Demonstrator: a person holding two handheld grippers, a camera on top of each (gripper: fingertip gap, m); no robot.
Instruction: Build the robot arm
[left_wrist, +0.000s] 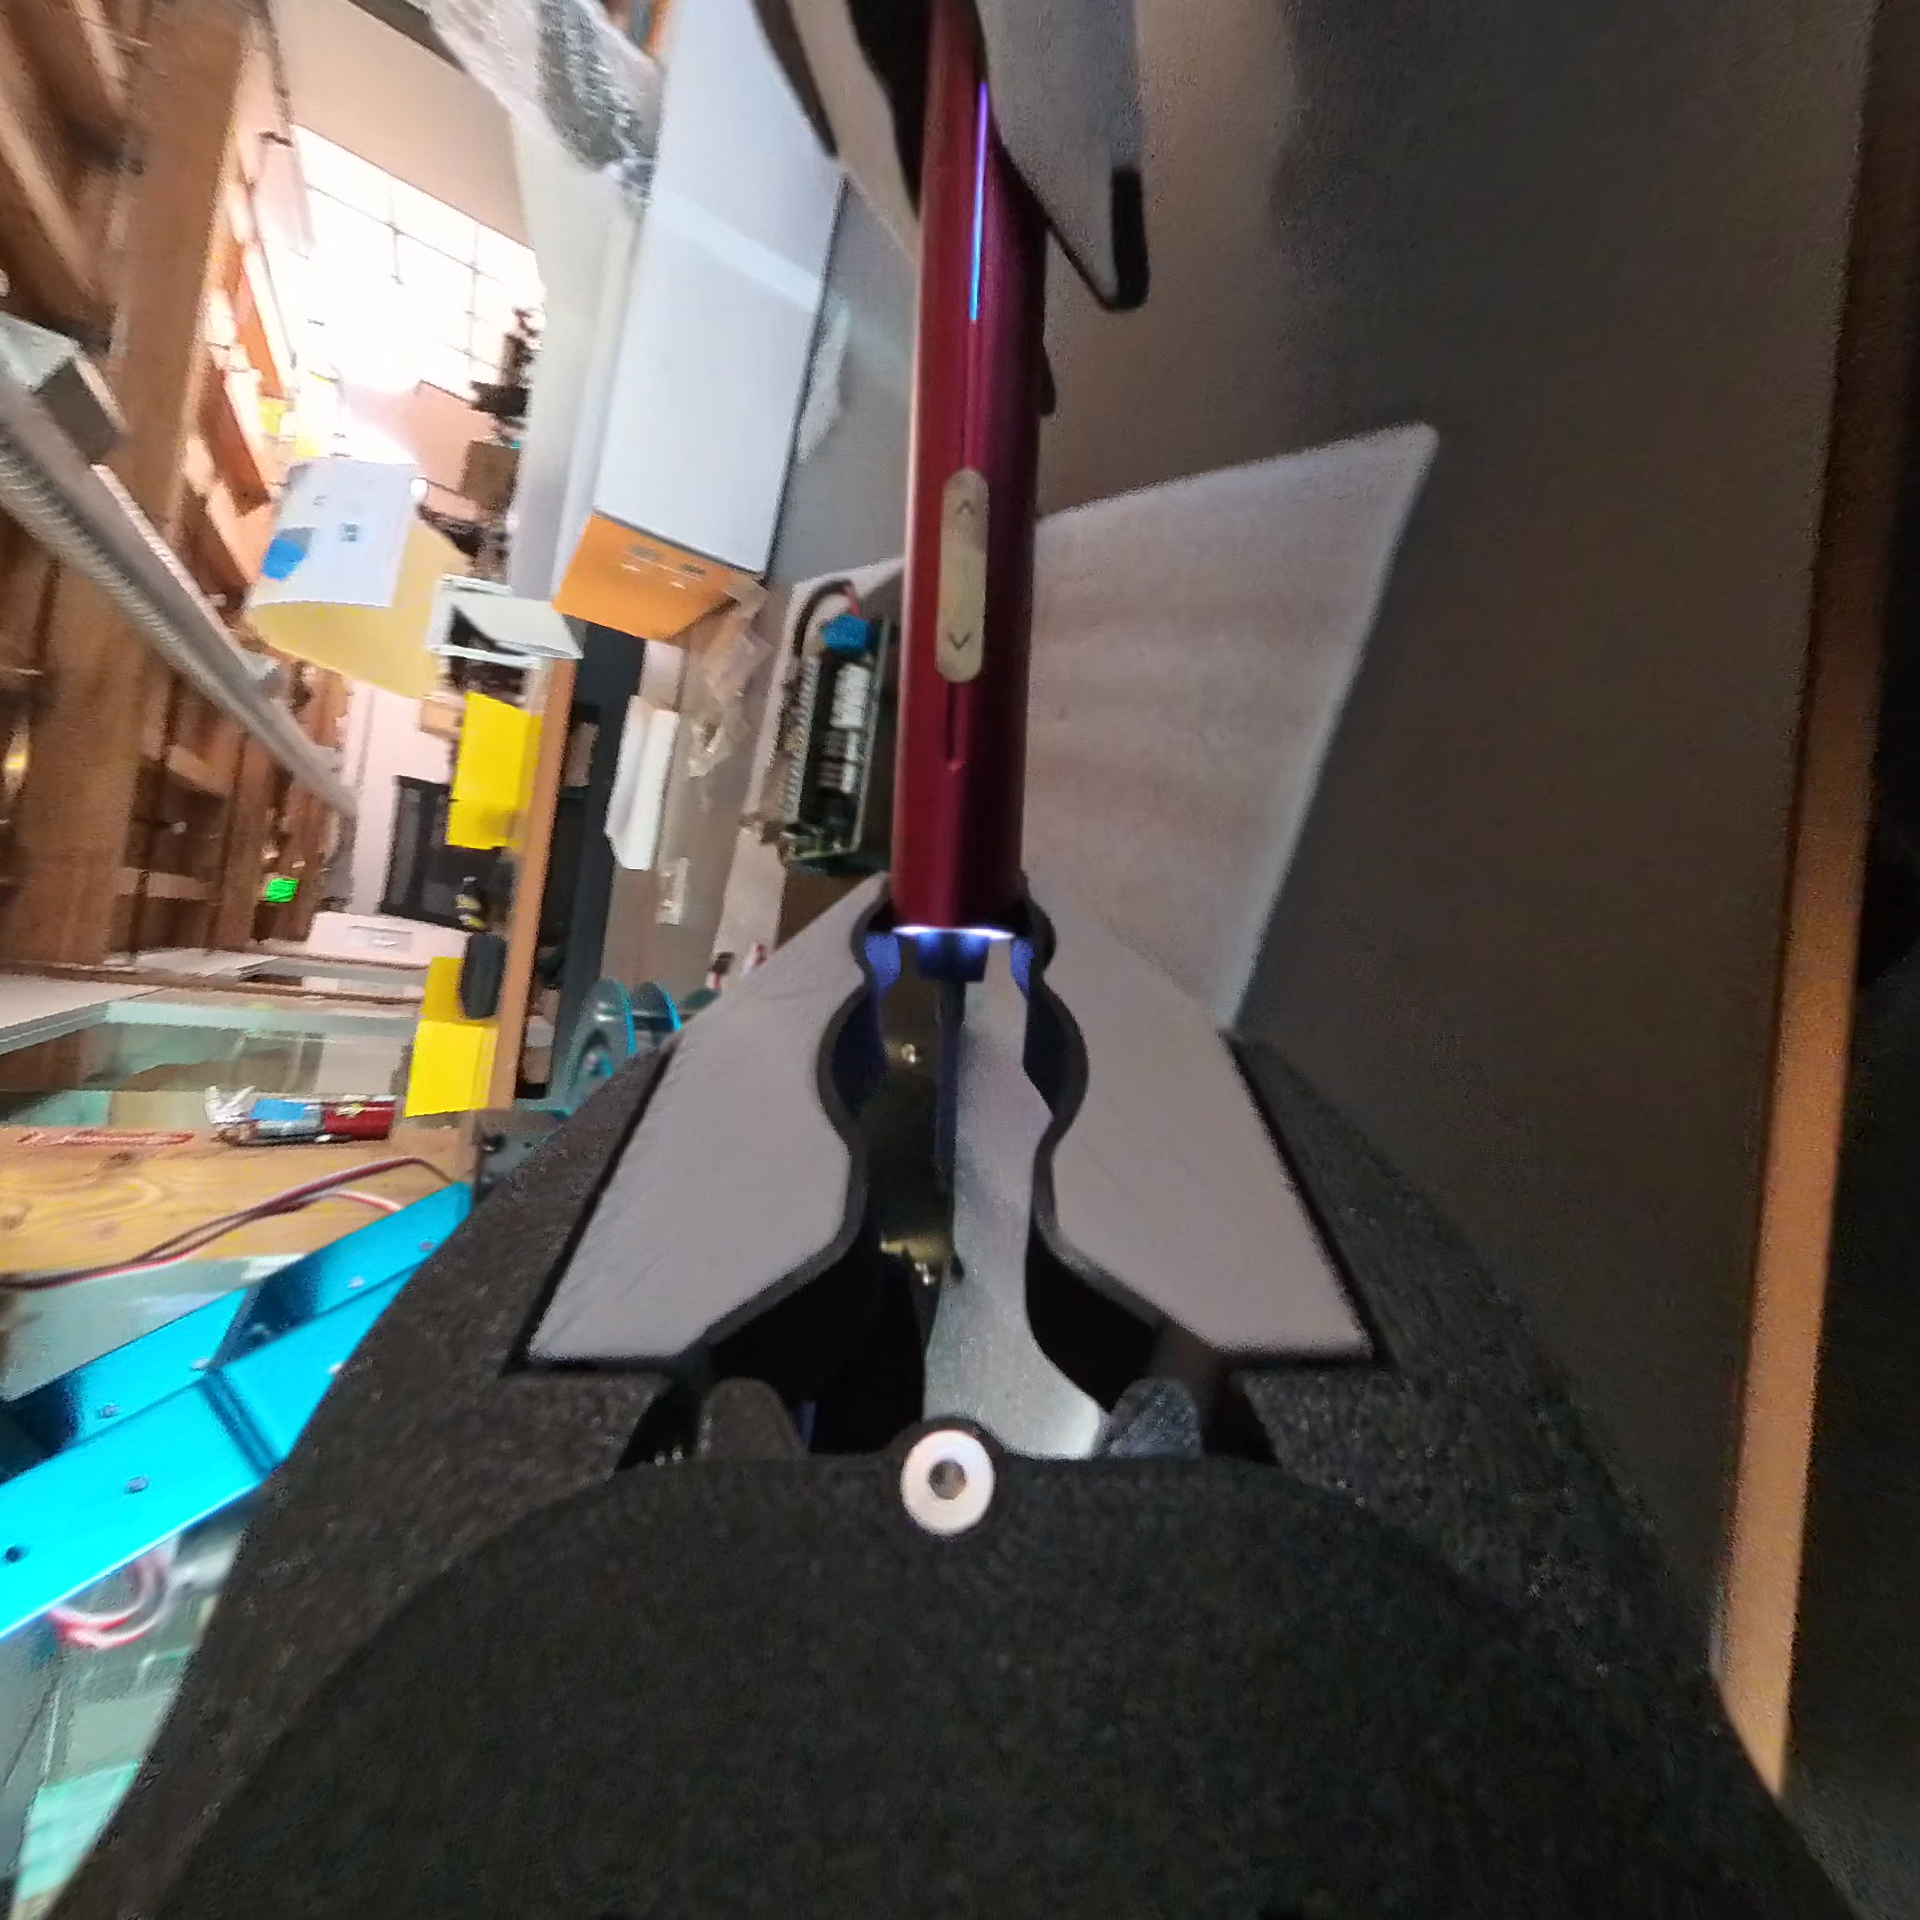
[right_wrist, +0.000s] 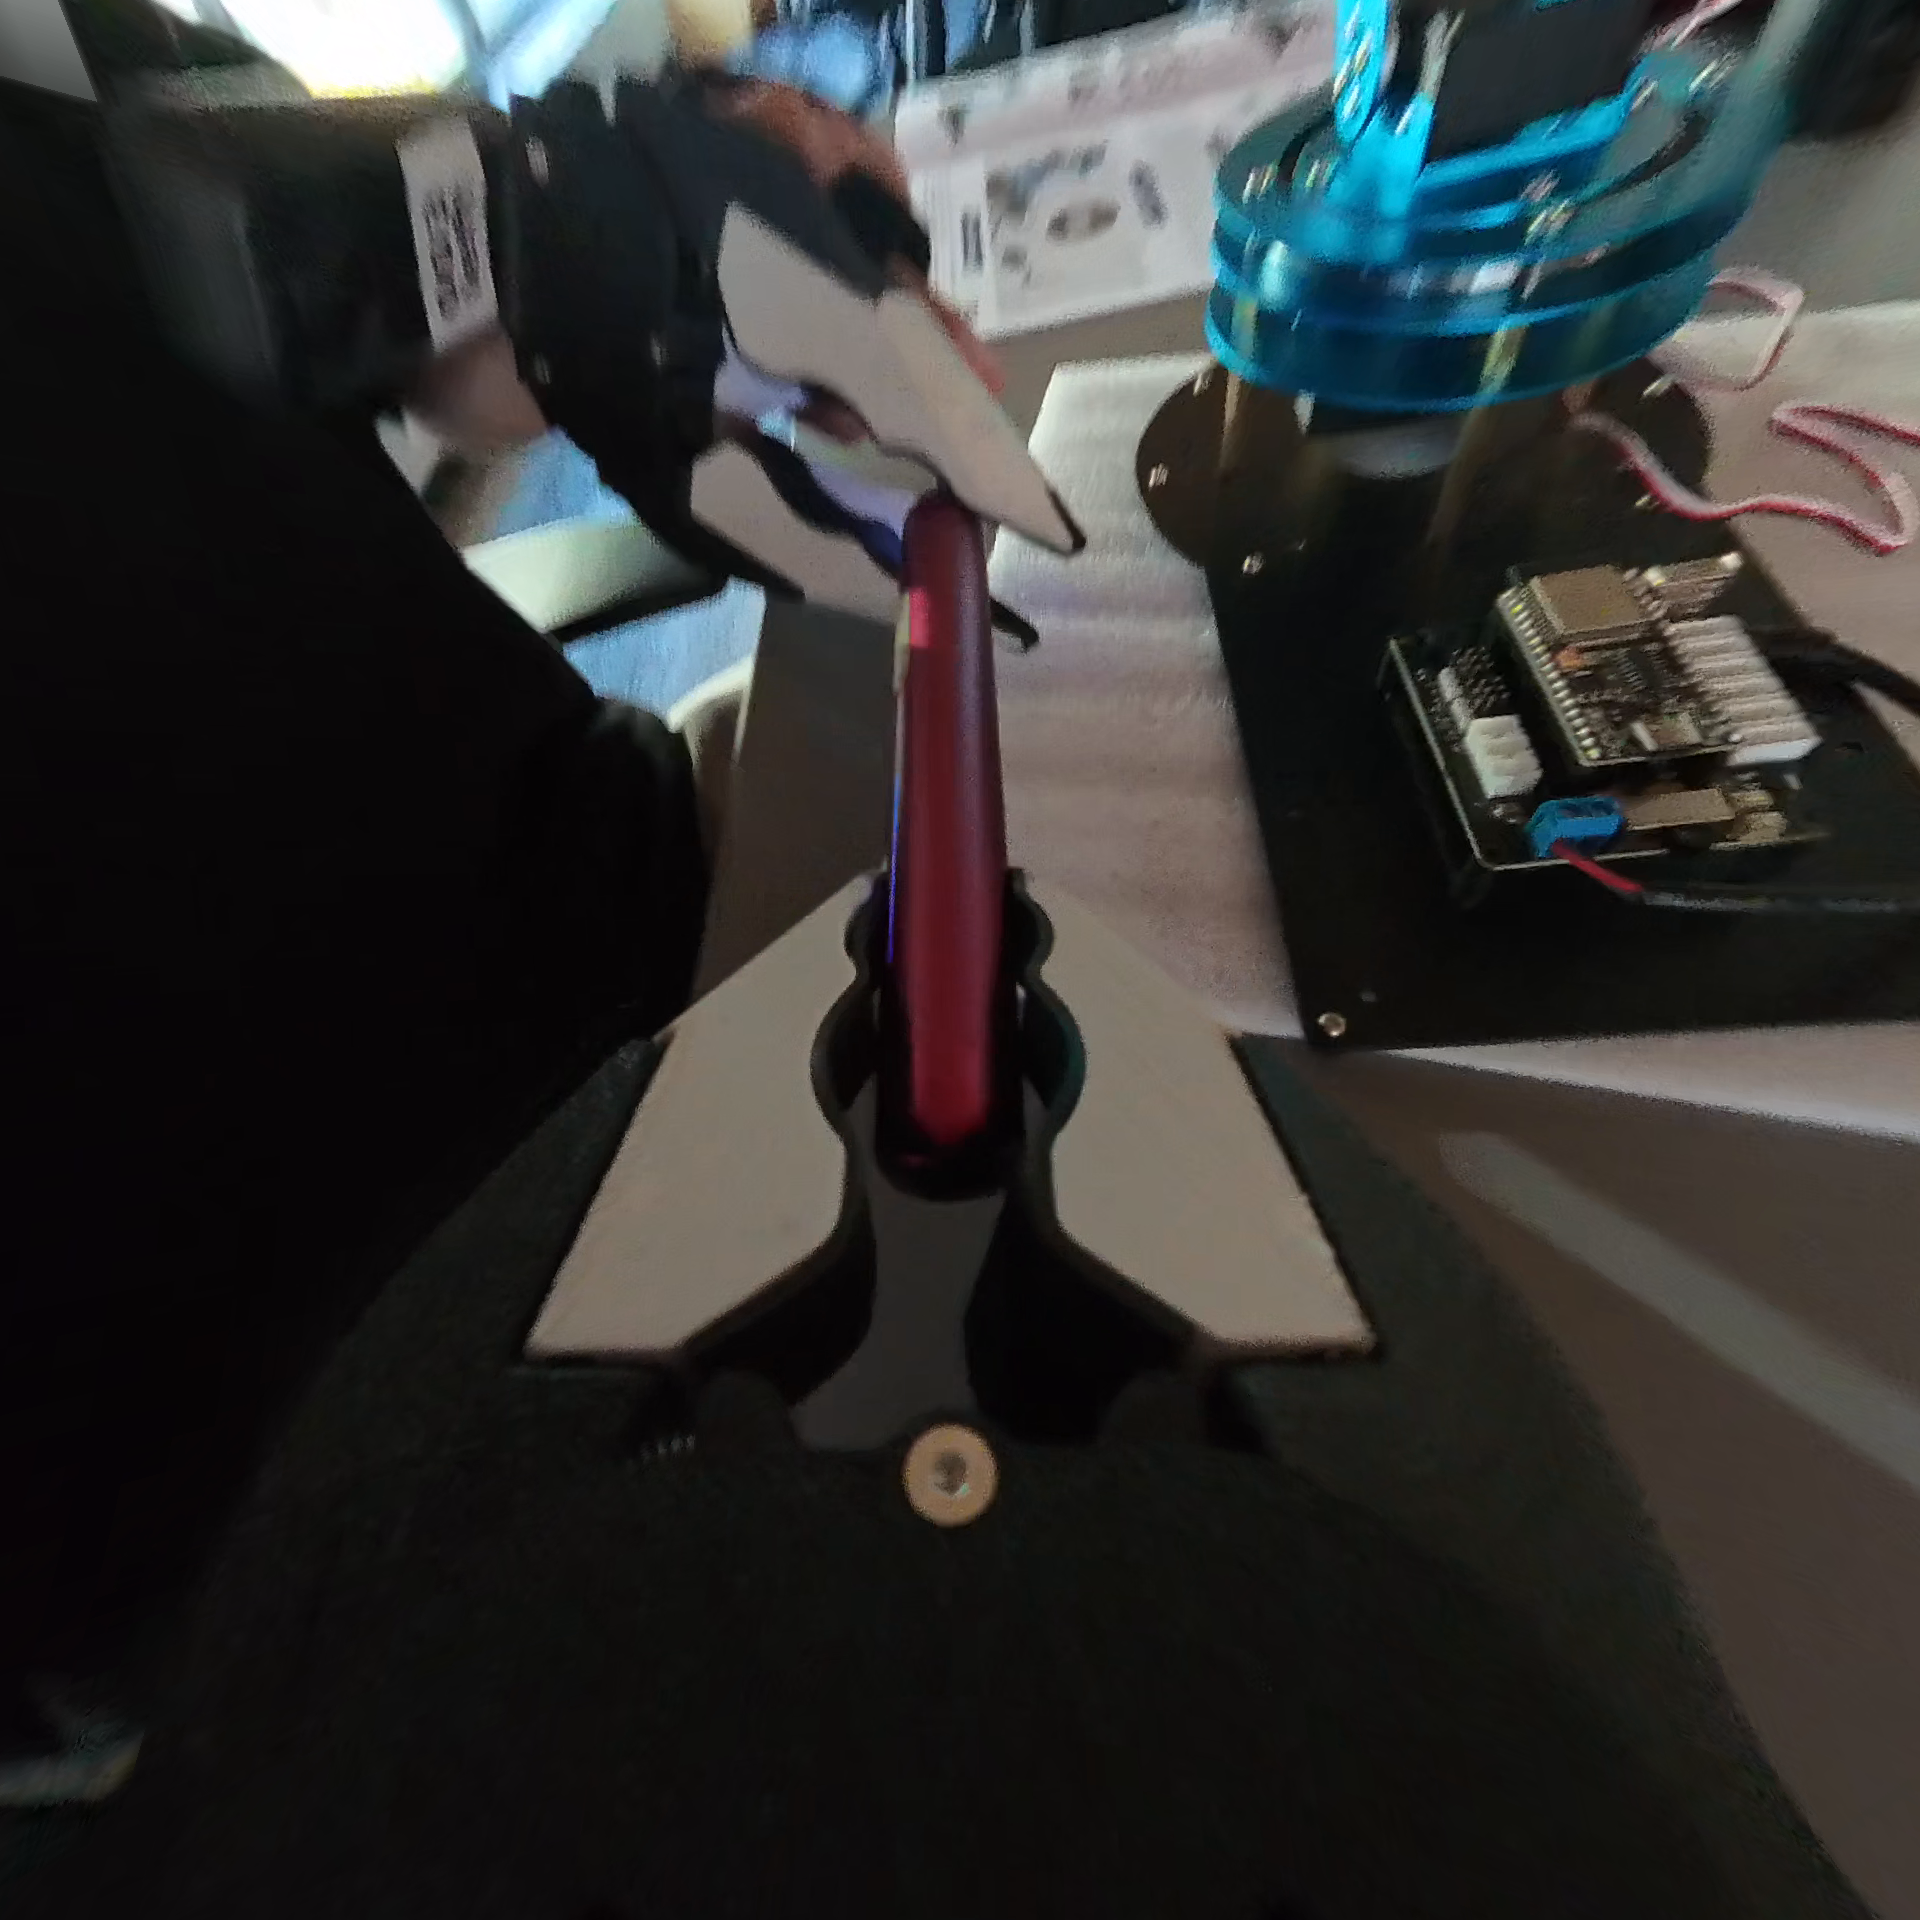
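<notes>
A dark red pen-shaped power tool (left_wrist: 966, 520) with a gold rocker button is held between both grippers. My left gripper (left_wrist: 951, 914) is shut on its lit front end, and a thin bit runs back between the fingers. The right gripper's white finger (left_wrist: 1081, 156) grips the tool's far end at the top of the left wrist view. In the right wrist view my right gripper (right_wrist: 945, 914) is shut on the rounded rear of the tool (right_wrist: 945, 779). The left gripper (right_wrist: 914, 416) clamps the far end there, blurred.
A blue metal robot arm (right_wrist: 1455, 260) stands on a black base plate (right_wrist: 1351, 831) with a circuit board (right_wrist: 1621, 707) and red-white wires (right_wrist: 1829, 457). Blue arm parts (left_wrist: 208, 1403) also show at the lower left, over a wooden table (left_wrist: 156, 1184). A white sheet (left_wrist: 1195, 675) lies behind the tool. The grippers' ends are close to 8 cm from one another.
</notes>
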